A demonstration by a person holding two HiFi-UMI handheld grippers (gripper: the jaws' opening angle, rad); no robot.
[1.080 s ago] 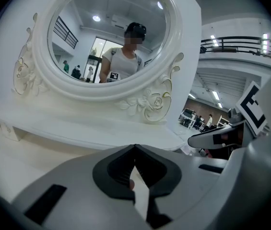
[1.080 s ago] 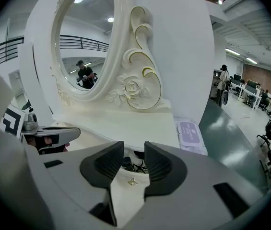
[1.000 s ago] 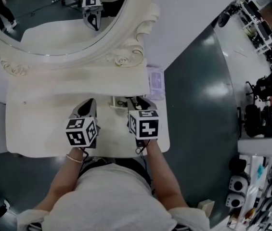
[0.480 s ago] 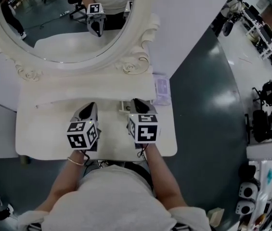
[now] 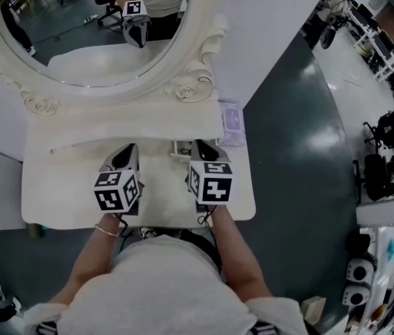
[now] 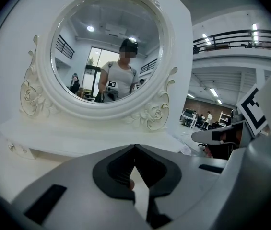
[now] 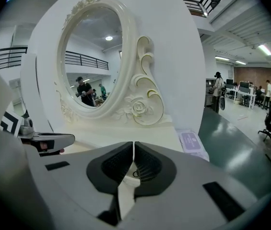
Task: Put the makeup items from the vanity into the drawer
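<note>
A white vanity (image 5: 64,180) with an oval mirror (image 5: 92,26) stands before me. My left gripper (image 5: 128,149) hovers over the middle of the vanity top, jaws shut with nothing in them (image 6: 135,147). My right gripper (image 5: 205,145) is beside it to the right, its jaws also shut (image 7: 134,145). A small white item (image 5: 180,149) lies on the top just left of the right gripper's tips, and it shows under the closed jaws (image 7: 131,175). A flat packet with a purple label (image 5: 231,123) lies at the vanity's right end (image 7: 193,142).
A raised shelf (image 6: 77,133) runs under the mirror and carries a small knob (image 6: 12,147) at its left. The vanity's right edge drops to a dark floor (image 5: 294,152). Chairs and equipment (image 5: 385,145) stand far to the right.
The right gripper's jaws have come together. Both grippers stay in about the same place over the vanity top, while the head view has shifted slightly.
</note>
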